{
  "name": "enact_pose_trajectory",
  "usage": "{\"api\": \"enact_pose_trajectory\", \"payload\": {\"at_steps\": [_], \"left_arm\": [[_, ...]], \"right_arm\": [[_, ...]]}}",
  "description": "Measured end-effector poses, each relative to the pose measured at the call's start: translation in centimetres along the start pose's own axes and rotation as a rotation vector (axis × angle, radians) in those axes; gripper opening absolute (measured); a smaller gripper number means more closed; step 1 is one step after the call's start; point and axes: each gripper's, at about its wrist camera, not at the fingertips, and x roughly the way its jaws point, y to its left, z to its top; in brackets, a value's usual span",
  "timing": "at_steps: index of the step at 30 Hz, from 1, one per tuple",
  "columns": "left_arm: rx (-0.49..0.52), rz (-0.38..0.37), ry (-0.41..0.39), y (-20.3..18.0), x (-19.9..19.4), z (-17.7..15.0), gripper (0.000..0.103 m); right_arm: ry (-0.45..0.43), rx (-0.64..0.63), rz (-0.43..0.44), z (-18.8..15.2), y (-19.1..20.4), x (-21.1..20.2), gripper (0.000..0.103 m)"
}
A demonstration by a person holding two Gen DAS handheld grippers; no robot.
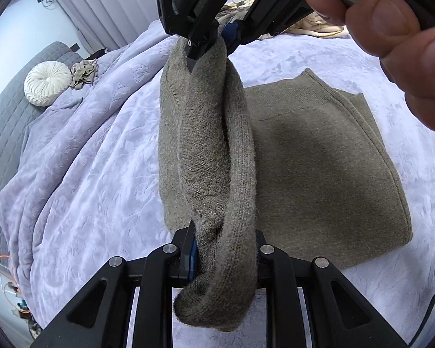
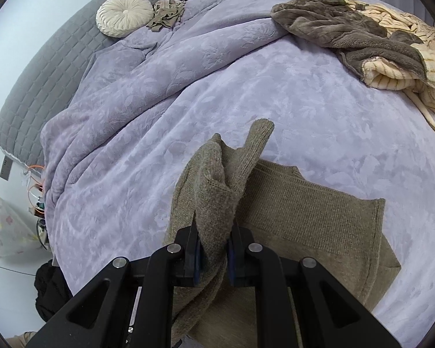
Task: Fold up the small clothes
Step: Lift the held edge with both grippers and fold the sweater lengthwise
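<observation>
- We see an olive knit sweater [image 1: 319, 156] lying partly folded on a bed covered by a lavender blanket [image 1: 95, 150] with an embossed leaf pattern.
- Our left gripper [image 1: 223, 258] has its fingers drawn narrow and pinched on a bunched strip of the sweater, which spills down over the front of the fingers in a thick roll.
- Our right gripper [image 2: 213, 255] has its fingers narrow as well, clamped on another bunch of the same knit; in the left wrist view this gripper [image 1: 208, 43] appears at the top, gripping the far end of the lifted strip.
- Between the two grippers the raised part of the sweater hangs as a twisted band above the bed, while the rest lies flat on the blanket just to the right of it.
- A hand [image 1: 397, 43] wraps the handle of the right gripper at the upper right of the left wrist view.
- Farther up the bed we see a round cream cushion [image 2: 124, 14] beside a small crumpled beige garment [image 2: 166, 14], both near the grey quilted headboard [image 2: 43, 66].
- At the far right of the bed lies a heap of other clothes: a brown fleece piece [image 2: 342, 29] touching a cream striped piece [image 2: 414, 58].
</observation>
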Motion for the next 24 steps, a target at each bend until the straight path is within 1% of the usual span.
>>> {"api": "enact_pose_trajectory", "payload": {"at_steps": [14, 24], "left_arm": [[0.051, 0.010, 0.000, -3.3, -0.9, 0.9, 0.023], [0.109, 0.027, -0.009, -6.8, -1.3, 1.2, 0.023]], "right_arm": [[-0.043, 0.016, 0.014, -1.8, -3.0, -2.7, 0.015], [-0.073, 0.027, 0.029, -3.3, -6.1, -4.3, 0.015]]}}
